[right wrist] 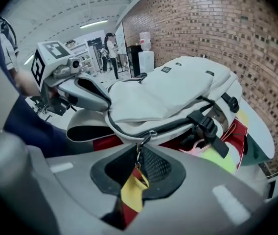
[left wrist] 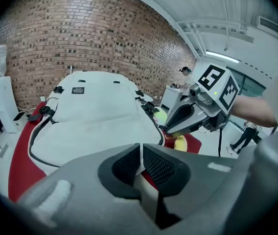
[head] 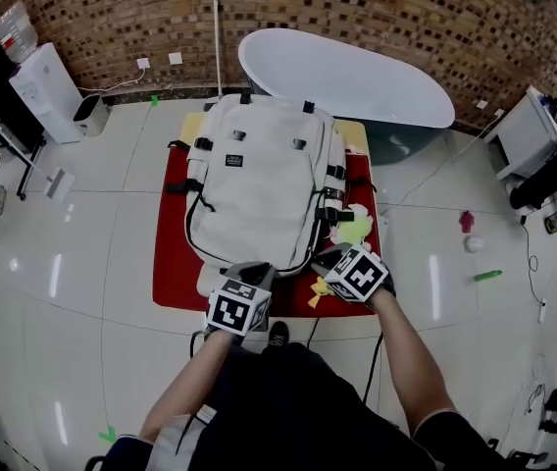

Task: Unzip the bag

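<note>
The white bag (head: 259,180) lies flat on a red mat (head: 171,243) on the floor, its near end toward the person and a white tub (head: 357,77) just beyond its far end. Both grippers are at that near end, close to each other.

The right gripper (right wrist: 138,168) is closed on the pull tab (right wrist: 131,192) – a red and yellow ribbon hanging from the zip slider (right wrist: 151,133) at the bag's near right corner. The ribbon runs down between the pads and out below them. In the head view this gripper (head: 332,258) is at the bag's edge, beside a yellow-green item (head: 355,229) that pokes out by the side straps.

The left gripper (left wrist: 141,155) has its jaws almost together, with only a thin white sliver of the bag's fabric between the pads – it pinches the near edge. From above it (head: 249,271) is at the middle of that edge.
</note>
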The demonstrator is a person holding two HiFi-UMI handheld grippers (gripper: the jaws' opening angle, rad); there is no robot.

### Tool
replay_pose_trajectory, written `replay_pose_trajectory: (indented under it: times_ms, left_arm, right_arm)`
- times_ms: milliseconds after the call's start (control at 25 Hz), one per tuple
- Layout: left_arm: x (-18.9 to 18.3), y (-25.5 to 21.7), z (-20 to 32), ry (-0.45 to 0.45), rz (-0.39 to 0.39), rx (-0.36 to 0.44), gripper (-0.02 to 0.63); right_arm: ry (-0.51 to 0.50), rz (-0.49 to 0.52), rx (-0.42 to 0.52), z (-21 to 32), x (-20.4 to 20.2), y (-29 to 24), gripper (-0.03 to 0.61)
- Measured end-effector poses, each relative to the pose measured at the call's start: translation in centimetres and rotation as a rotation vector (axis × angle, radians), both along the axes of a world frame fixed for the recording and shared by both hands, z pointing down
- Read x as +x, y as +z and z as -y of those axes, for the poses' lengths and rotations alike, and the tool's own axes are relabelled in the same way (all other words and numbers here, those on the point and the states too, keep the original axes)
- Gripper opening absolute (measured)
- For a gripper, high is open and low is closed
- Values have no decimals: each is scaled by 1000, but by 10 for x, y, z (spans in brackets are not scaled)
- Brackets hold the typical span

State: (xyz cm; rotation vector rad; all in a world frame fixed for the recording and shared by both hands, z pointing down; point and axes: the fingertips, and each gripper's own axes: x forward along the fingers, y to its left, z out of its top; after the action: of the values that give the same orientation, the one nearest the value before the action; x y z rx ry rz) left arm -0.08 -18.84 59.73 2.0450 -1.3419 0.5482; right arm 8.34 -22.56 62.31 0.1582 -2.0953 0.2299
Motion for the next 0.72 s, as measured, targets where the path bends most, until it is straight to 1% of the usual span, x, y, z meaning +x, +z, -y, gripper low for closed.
replay_pose_trajectory:
  times_ms: [80, 200, 480, 640, 720]
  left_arm:
    - [1, 3, -4, 27, -5, -4, 20]
    - [-1, 6, -5, 69, 0, -1, 20]
    - [3, 16, -8, 149, -27, -22, 12]
    - [9, 17, -10, 193, -60, -42, 6]
    - [11, 19, -12, 214, -67, -47, 5]
  right_arm:
    - [21, -4, -14, -10, 1, 0, 46]
    - [95, 11, -29, -17, -1, -3, 46]
    - [233, 31, -65, -37, -7, -5, 46]
    - [243, 35, -100, -62, -15, -6, 46]
    - [278, 59, -111, -70, -22, -7, 46]
